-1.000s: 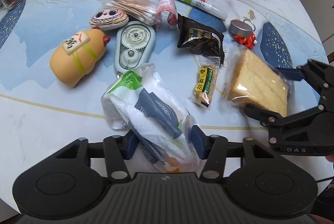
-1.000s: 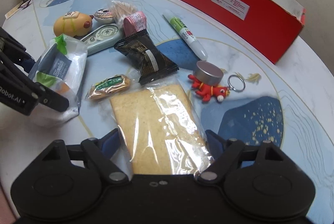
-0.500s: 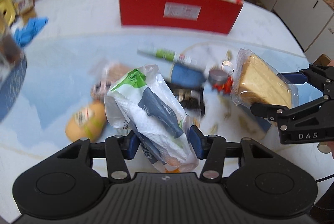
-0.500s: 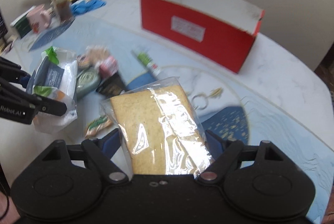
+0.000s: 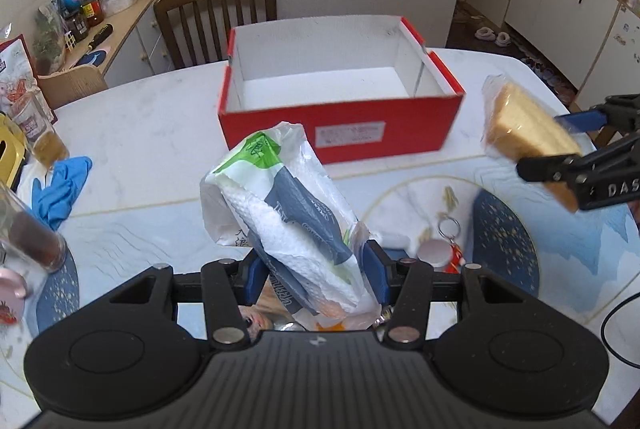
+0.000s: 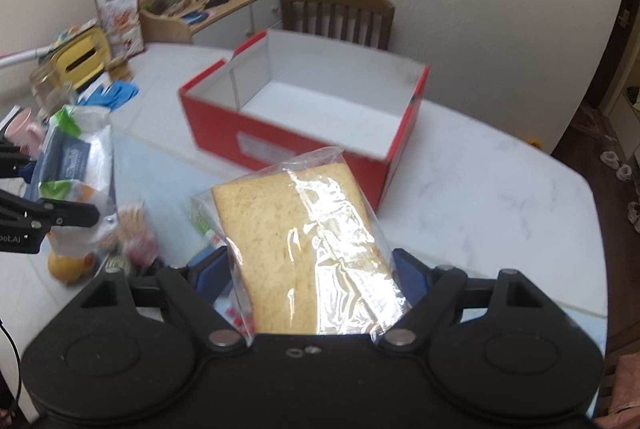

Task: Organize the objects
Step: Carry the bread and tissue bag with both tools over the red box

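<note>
Two loads ride pinched between jaws: the left gripper [image 5: 315, 279] clamps a tissue pack [image 5: 288, 225], the right gripper [image 6: 310, 283] a bagged bread slice [image 6: 304, 249], both clear of the bench [image 5: 152, 133]. Ahead sits the empty red box [image 5: 340, 133], likely their destination.

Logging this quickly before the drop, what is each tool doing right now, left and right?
Left tool: closed on the tissue pack, held off the table.
Right tool: closed on the bagged bread slice, also lifted.
</note>
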`<state>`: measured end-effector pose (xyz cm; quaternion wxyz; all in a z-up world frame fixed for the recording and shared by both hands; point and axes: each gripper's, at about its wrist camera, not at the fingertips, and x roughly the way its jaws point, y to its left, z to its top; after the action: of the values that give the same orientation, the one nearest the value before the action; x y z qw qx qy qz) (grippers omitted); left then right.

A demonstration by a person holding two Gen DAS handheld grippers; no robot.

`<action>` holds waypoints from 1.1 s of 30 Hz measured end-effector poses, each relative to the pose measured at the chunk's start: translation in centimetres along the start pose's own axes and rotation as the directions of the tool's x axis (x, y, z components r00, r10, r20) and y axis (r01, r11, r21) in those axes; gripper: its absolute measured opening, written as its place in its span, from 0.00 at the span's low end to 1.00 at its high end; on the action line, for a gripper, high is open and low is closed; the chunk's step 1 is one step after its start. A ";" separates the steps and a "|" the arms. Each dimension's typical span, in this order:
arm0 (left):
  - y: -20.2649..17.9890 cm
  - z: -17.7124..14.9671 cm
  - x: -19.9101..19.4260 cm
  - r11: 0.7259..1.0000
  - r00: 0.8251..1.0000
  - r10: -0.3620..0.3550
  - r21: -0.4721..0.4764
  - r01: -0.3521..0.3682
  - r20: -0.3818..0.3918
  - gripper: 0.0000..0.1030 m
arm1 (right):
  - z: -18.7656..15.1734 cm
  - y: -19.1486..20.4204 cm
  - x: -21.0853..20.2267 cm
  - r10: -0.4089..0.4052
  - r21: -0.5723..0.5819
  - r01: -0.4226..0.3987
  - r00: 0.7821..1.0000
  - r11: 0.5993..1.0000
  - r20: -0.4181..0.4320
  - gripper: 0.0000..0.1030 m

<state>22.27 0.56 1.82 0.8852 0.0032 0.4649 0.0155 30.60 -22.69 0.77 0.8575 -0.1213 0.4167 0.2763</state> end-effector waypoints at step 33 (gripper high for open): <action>4.9 20.7 17.5 0.958 0.992 -0.113 0.259 0.122 -0.048 0.48 | 13.9 -1.2 15.2 -0.225 0.050 0.227 0.973 0.973 -0.047 0.82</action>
<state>49.10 6.15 -0.73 0.8686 0.0920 0.4769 -0.0983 47.92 -11.91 -2.46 0.8776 -0.1499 0.4253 0.1629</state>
